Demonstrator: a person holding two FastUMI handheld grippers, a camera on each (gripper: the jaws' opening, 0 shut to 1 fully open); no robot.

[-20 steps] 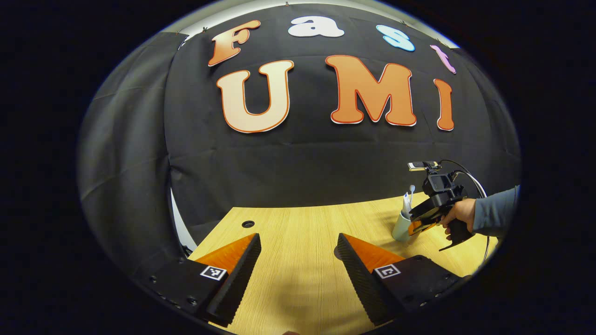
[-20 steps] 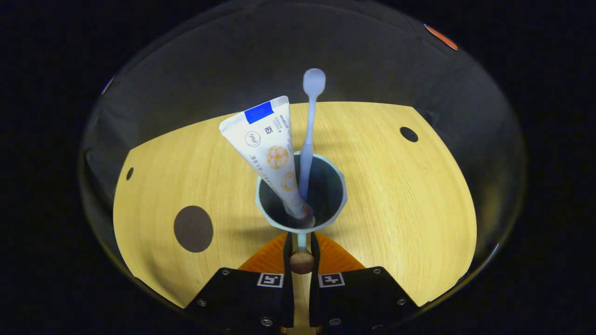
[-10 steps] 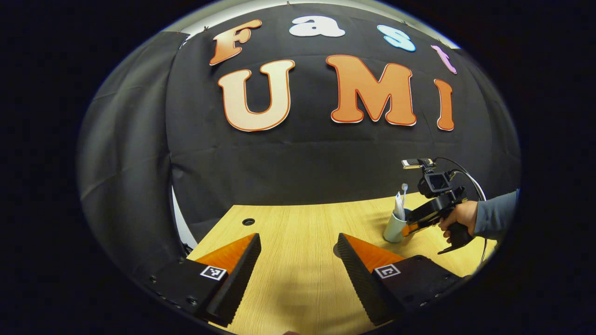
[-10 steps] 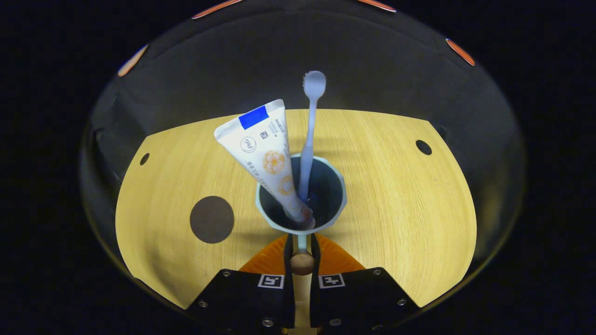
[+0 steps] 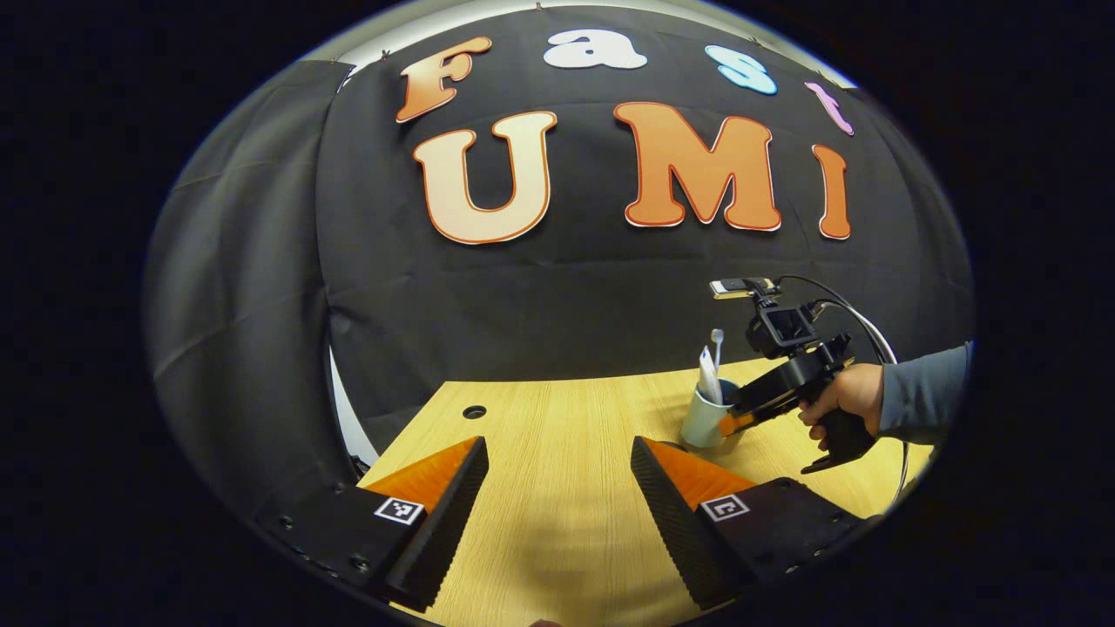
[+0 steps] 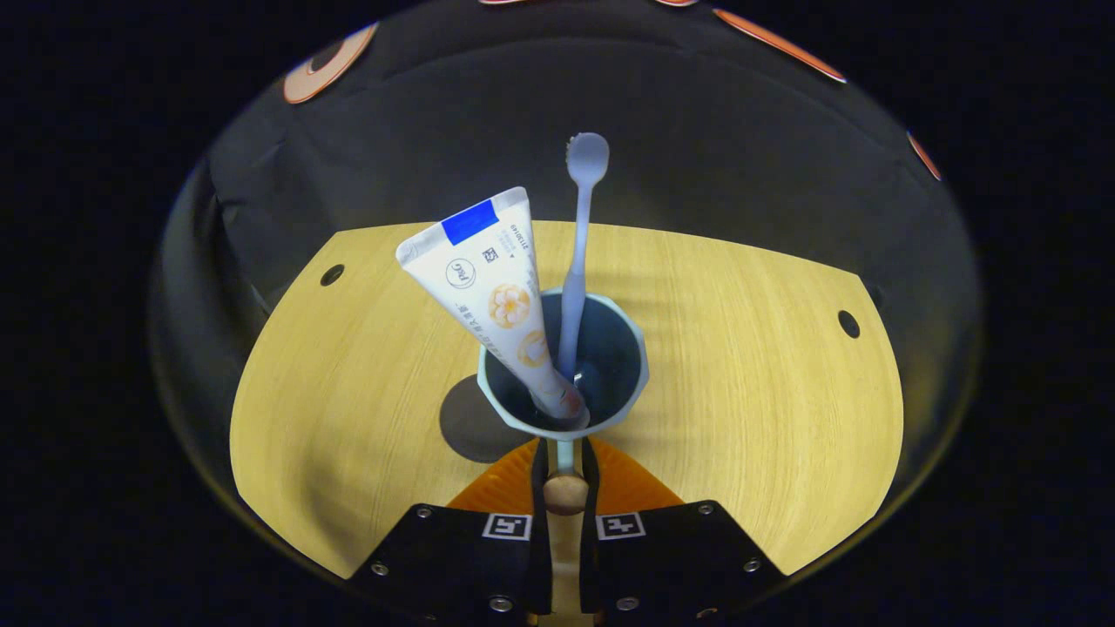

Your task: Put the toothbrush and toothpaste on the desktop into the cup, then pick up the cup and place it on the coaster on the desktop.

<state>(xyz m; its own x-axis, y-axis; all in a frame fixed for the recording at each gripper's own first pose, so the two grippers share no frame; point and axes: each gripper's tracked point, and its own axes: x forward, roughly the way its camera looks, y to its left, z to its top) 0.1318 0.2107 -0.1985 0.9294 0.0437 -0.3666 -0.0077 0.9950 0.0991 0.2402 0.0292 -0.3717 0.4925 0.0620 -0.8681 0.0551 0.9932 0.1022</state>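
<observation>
Centre of the right gripper view: your right gripper (image 6: 564, 453) is closed nearly all the way, its fingers pinching the cup's (image 6: 571, 418) thin handle between them, a round wooden knob sitting in the gap. Gripping the handle keeps the fingers clear of the mouth, so the toothpaste (image 6: 492, 292) and toothbrush (image 6: 577, 252) ride inside undisturbed. Tube leans to upper left against the rim, brush stands near upright just right of it. Both stick well out of the cup, so I'd keep it level; tilt could tip them out.

Coaster (image 6: 466, 431): dark disc on the desktop (image 6: 740, 366), lower left of the cup, part hidden under it. Looks like the cup is almost over it, not yet centred. Can't tell if the base is touching or hanging above.

Lower part of the left gripper view: your left gripper (image 5: 557, 488) is spread wide with nothing between the fingers, parked low over bare wood. Right of frame there, your hand (image 5: 841, 396) and grey sleeve hold the right gripper at the cup. Well apart, no clash.

Cable holes sit near the desktop's far corners, nothing in the path.
</observation>
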